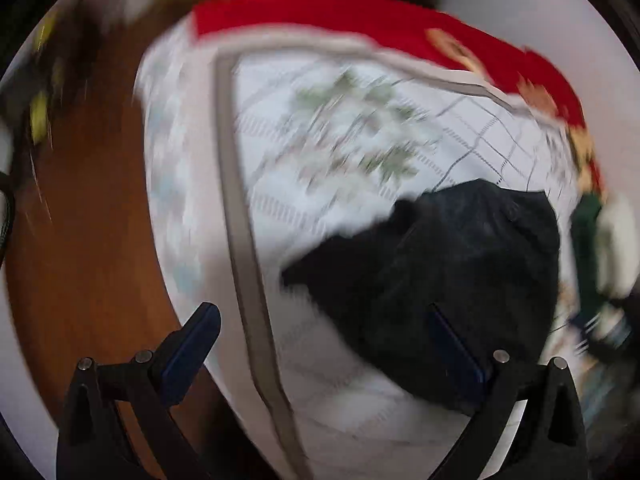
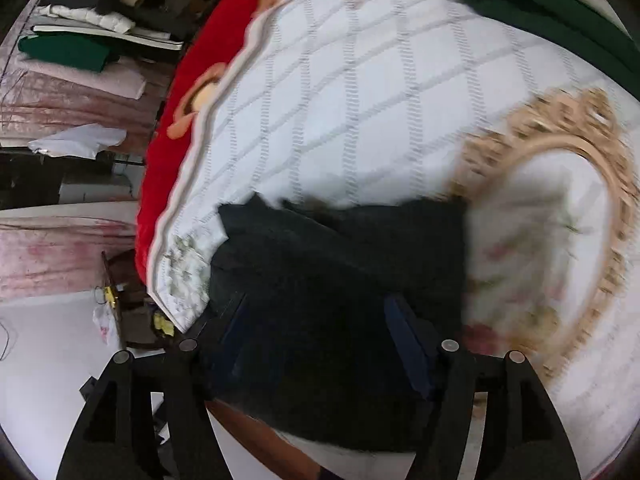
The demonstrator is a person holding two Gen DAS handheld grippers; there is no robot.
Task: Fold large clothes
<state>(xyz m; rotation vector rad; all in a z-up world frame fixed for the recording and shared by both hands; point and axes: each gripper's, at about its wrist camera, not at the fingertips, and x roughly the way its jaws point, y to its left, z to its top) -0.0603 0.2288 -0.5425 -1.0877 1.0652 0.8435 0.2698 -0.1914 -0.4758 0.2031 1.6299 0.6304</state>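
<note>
A black garment (image 1: 440, 280) lies folded into a compact pile on a white quilted bed cover (image 1: 320, 160) with grey lattice lines and flower prints. In the left wrist view my left gripper (image 1: 320, 344) is open, above the bed's edge, its right finger (image 1: 456, 348) over the garment's near side. In the right wrist view the black garment (image 2: 340, 300) fills the middle near the bed corner. My right gripper (image 2: 320, 340) is open, with its fingers either side of the garment's near part; contact cannot be told. Both views are blurred.
A red blanket (image 1: 360, 12) borders the bed cover's far edge (image 2: 180, 128). A dark green garment (image 2: 540, 0) lies at the bed's far side. A stack of folded clothes (image 2: 92, 28) sits on a pink surface at left. Brown floor (image 1: 80, 260) lies beside the bed.
</note>
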